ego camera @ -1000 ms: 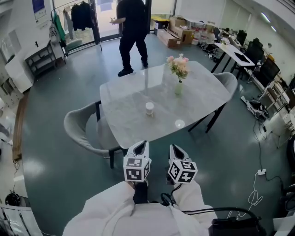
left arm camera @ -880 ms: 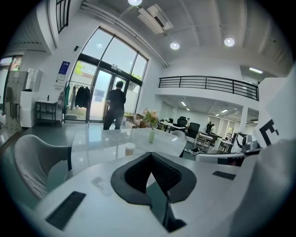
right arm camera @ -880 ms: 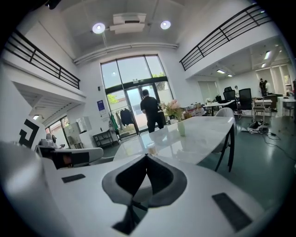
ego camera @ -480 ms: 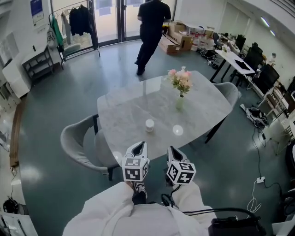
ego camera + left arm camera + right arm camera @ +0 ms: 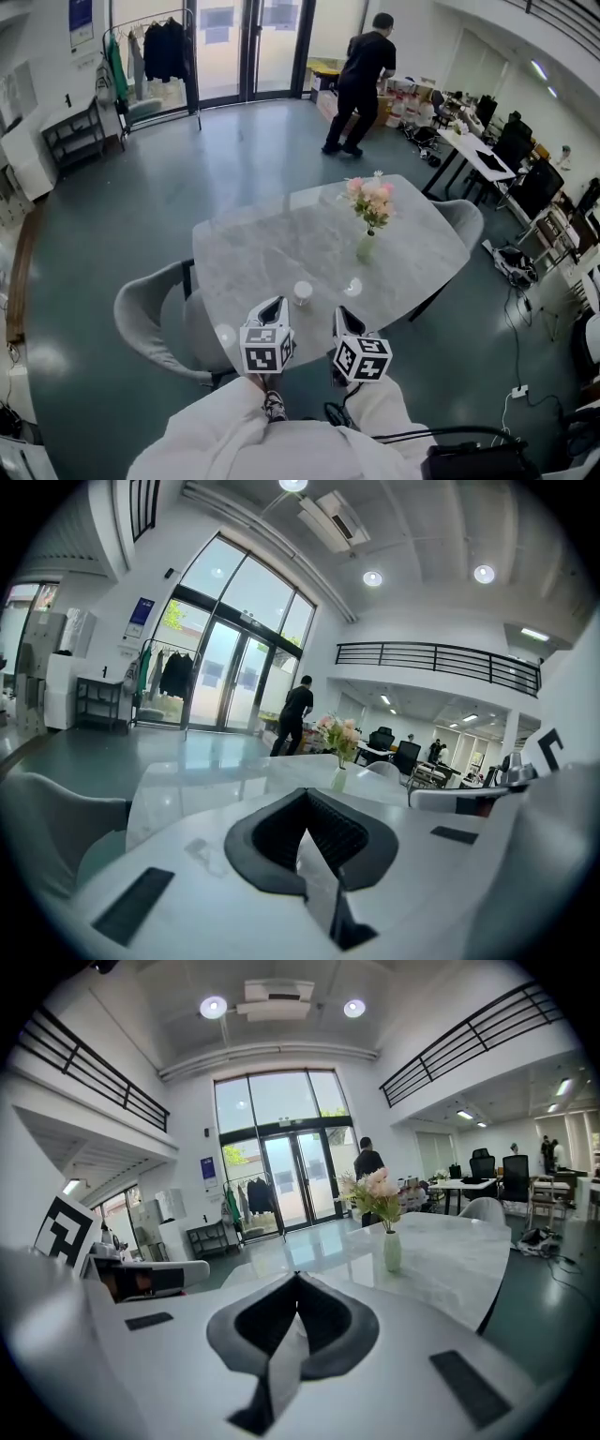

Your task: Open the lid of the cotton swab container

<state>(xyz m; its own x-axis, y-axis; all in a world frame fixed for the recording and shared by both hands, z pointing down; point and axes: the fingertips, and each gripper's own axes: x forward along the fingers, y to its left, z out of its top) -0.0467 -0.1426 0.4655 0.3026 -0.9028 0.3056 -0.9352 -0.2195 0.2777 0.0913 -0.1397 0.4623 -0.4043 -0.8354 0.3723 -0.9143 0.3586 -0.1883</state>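
Observation:
The cotton swab container (image 5: 302, 293) is a small white cylinder standing near the front edge of the grey marble table (image 5: 262, 248). In the head view my left gripper (image 5: 273, 306) is shut and empty, a little before the container and slightly to its left. My right gripper (image 5: 343, 315) is also shut and empty, just right of the container, at the table's front edge. In the left gripper view the left gripper (image 5: 305, 795) has its dark jaws closed together over the tabletop. The right gripper (image 5: 296, 1280) looks the same in its own view. Neither gripper view shows the container.
A vase of pink flowers (image 5: 367, 234) stands on the table right of the middle. One grey chair (image 5: 150, 314) sits at the table's left front, another chair (image 5: 466, 220) at its right end. A person (image 5: 361, 80) stands far back by boxes; desks line the right wall.
Both grippers have moved forward to the table's front edge, still shut, and the table looks nearer. The person in black walked from beside the table to the back right.

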